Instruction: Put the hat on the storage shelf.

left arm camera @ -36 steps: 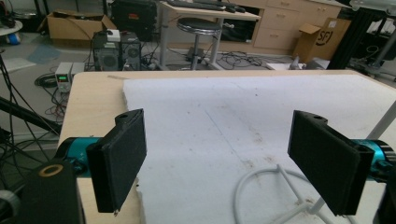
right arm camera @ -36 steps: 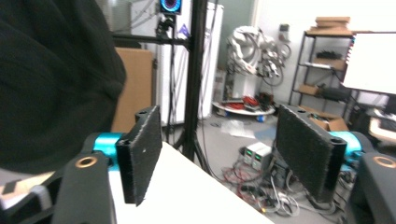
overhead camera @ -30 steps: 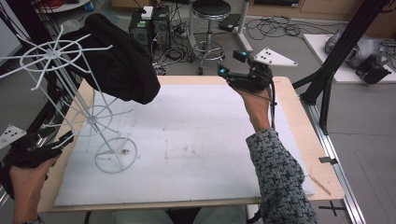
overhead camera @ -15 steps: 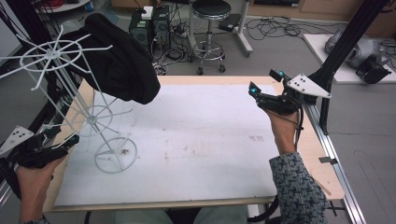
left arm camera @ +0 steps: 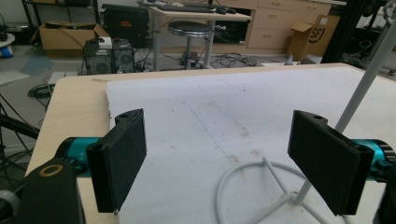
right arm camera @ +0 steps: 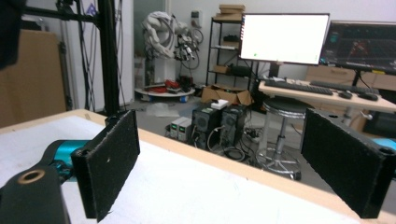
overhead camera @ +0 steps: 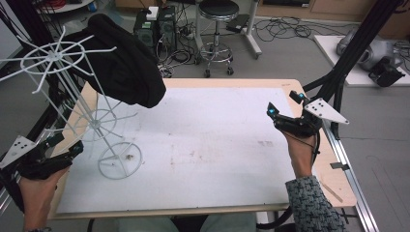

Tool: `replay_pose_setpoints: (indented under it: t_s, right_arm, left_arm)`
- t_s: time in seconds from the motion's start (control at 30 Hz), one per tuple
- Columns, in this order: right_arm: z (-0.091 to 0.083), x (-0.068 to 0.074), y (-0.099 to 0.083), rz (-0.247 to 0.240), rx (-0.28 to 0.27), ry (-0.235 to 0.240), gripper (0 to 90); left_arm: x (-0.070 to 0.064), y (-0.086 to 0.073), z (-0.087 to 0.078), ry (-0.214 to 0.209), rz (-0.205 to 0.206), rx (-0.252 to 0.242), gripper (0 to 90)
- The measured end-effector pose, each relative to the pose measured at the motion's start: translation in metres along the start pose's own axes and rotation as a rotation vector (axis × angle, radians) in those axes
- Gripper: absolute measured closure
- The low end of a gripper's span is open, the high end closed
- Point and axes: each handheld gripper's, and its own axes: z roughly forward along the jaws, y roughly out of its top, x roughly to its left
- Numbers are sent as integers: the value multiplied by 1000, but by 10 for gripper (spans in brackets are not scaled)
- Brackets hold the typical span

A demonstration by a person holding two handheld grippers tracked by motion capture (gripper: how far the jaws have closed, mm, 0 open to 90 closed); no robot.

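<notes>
A white wire rack stands at the table's left, tilted, with a black garment draped over its upper arms. Its ring base rests on the white mat. My left gripper is open at the table's left edge, just left of that base. In the left gripper view the gripper points across the mat, with the ring base and the pole ahead on the right. My right gripper is open and empty above the mat's right edge; in the right gripper view the gripper faces the table's far edge.
A white mat covers most of the wooden table. A metal rail and black frame posts run along the right side. Beyond the far edge stand a stool, computer boxes and cables.
My right gripper has swung from the far middle of the table to the right edge and closer to me. My left gripper has edged slightly toward the rack base. Rack and garment are unmoved.
</notes>
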Motion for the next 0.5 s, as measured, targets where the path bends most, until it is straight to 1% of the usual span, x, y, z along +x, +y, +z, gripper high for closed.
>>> replay_pose_setpoints:
  t_s: [0.03,0.07,0.13,0.17,0.27,0.3,0.33,0.37,0.4,0.47,0.5]
  right_arm:
    - [-1,-2,-2,37,50,-6,98]
    - [-1,-2,-2,37,50,-6,98]
    - [-2,-4,-4,71,76,-6,98]
    - [-2,-4,-5,79,84,-6,98]
    - [-5,-5,-7,86,121,-15,99]
    - [-7,-5,-9,86,109,-23,99]
    - [-11,-3,-14,78,66,-50,99]
    - [-13,-2,-17,74,53,-63,99]
    - [-15,-2,-24,74,70,-71,99]
    - [-15,-3,-27,75,72,-68,99]
    - [-15,-4,-29,77,86,-70,99]
  left_arm:
    - [0,-1,0,1,-1,3,198]
    - [0,-1,-1,-1,0,5,198]
    - [-1,-2,-1,-1,-1,0,198]
    - [-1,-2,-1,-1,0,1,198]
    - [-2,-2,-1,-1,8,5,198]
    - [-2,-2,-1,0,7,5,198]
    - [-2,-2,0,-1,7,7,198]
    - [-2,-2,0,-3,10,9,198]
    - [-2,-2,0,-3,10,8,198]
    - [-3,-3,0,-3,7,7,198]
    - [-3,-3,0,-3,8,8,198]
